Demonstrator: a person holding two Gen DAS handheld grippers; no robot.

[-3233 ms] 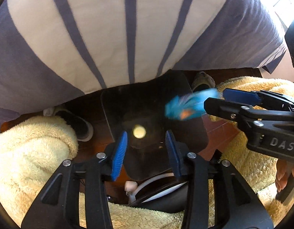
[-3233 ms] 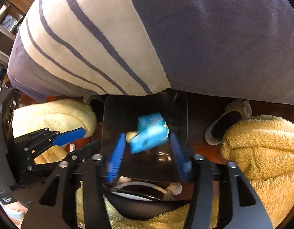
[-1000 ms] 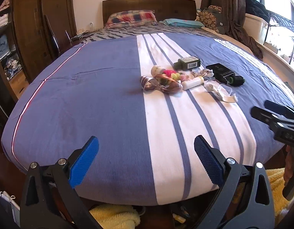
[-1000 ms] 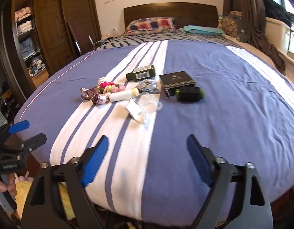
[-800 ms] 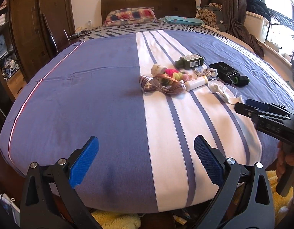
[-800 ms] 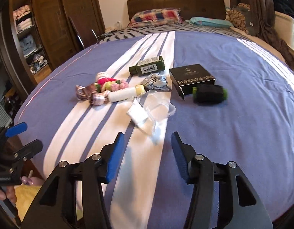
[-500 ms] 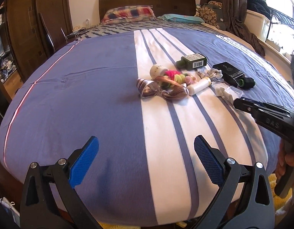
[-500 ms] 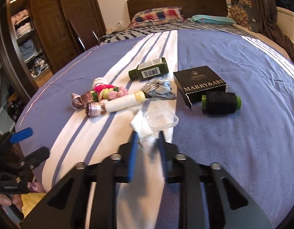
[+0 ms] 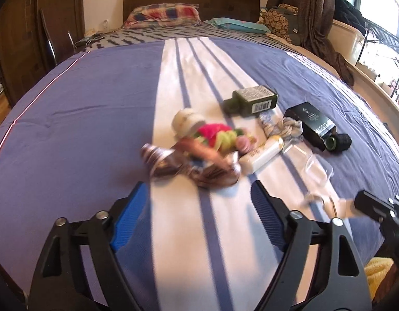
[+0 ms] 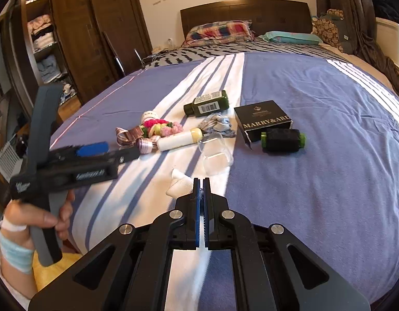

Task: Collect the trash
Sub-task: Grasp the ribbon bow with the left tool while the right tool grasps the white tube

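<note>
On the striped blue-and-white bed (image 10: 316,98), right tongs (image 10: 202,181) pinched together on the soft, featherlight crumpled white tissue (image 10: 179,184) by its near edge, left tongs (image 9: 199,207) spread apart.

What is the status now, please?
Right gripper shut on white wrapper. Left gripper open, empty, short of ribbon pile. Clear plastic tray beside wrapper, nothing blocking.

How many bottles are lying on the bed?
2: a dark green bottle with a barcode label on the white stripe, and a white bottle with a yellow cap nearer, beside the ribbons. Others may be hidden under the clutter.
</note>
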